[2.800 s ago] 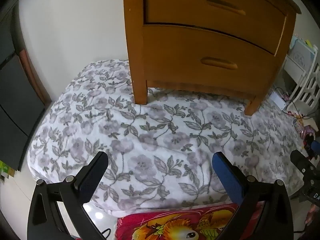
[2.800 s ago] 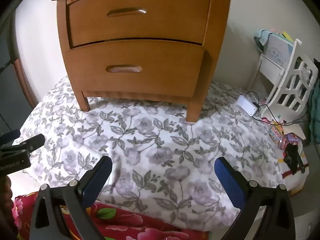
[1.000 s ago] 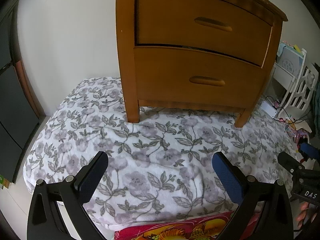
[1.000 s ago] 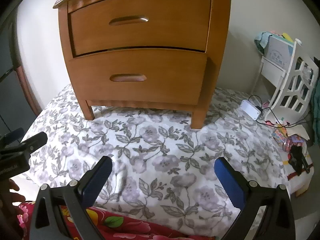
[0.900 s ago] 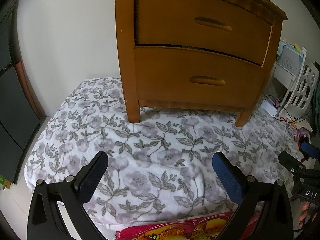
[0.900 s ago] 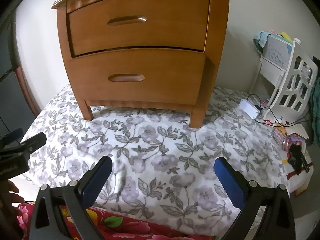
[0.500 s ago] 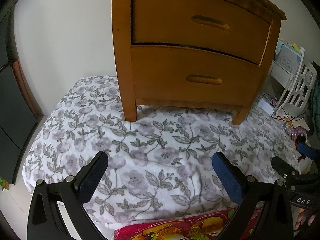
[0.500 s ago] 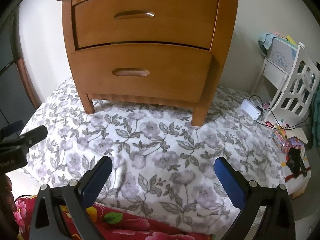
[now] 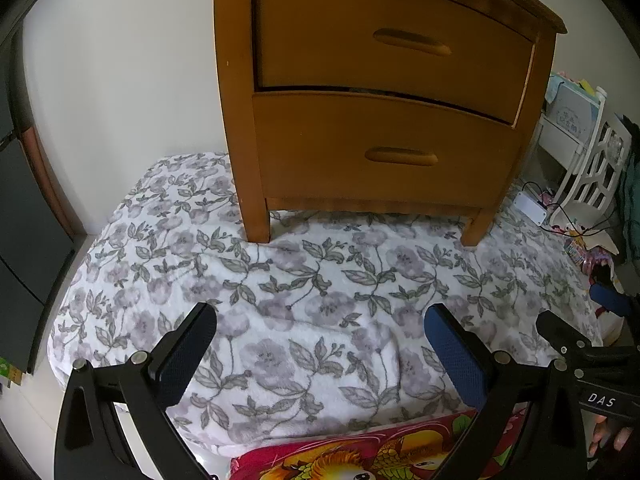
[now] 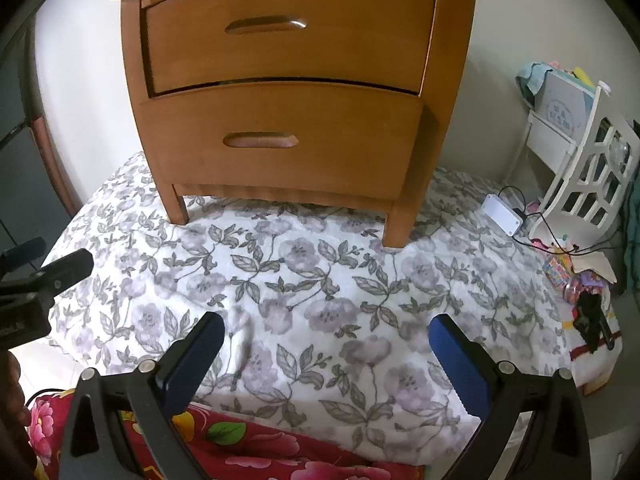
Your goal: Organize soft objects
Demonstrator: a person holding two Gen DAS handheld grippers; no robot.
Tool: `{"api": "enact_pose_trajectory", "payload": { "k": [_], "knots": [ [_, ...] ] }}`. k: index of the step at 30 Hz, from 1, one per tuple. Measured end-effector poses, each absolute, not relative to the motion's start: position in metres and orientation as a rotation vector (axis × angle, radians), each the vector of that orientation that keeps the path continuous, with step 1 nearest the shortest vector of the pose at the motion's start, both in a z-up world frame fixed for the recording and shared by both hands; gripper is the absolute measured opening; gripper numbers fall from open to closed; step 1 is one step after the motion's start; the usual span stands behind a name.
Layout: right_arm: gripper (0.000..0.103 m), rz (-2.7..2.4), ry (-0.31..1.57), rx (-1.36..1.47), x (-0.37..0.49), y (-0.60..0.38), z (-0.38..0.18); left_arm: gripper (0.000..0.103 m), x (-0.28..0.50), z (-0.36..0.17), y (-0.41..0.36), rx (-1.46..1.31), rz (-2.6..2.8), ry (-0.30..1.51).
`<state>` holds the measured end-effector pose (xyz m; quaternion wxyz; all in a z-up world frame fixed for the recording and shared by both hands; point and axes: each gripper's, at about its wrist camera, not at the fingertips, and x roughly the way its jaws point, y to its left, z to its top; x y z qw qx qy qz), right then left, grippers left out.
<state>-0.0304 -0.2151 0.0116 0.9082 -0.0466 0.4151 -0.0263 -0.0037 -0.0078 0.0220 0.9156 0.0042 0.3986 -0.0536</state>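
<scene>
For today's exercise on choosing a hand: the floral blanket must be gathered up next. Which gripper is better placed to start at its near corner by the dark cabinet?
Left, probably. The left gripper hangs open over the floral blanket, nearer the corner beside the dark cabinet. The right gripper, also open, sits toward the white chair side.

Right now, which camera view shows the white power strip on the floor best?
The right wrist view: the white power strip lies unobstructed beside the white rack, its cable visible. In the left wrist view it is small, near the image edge.

A home bedroom: wooden nightstand (image 10: 292, 92) on a floral blanket (image 10: 304, 292) (white shelf (image 10: 580, 168) beside).
</scene>
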Motion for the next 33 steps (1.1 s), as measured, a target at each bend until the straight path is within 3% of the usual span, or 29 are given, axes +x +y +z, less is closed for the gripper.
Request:
{"api": "enact_pose_trajectory", "payload": {
  "k": [18, 27, 33],
  "knots": [
    [0.103, -0.047, 0.881, -0.110, -0.028, -0.211, 0.004, 0.103, 0.010, 0.016, -0.008, 0.020, -0.106, 0.862],
    [0.103, -0.068, 0.903, -0.069, -0.028, -0.227, -0.001, 0.103, 0.094, 0.074, -0.054, 0.267, -0.164, 0.769],
    [0.103, -0.091, 0.942, -0.039, -0.027, -0.246, -0.012, 0.103, 0.151, 0.082, -0.096, 0.427, -0.198, 0.768]
  ]
}}
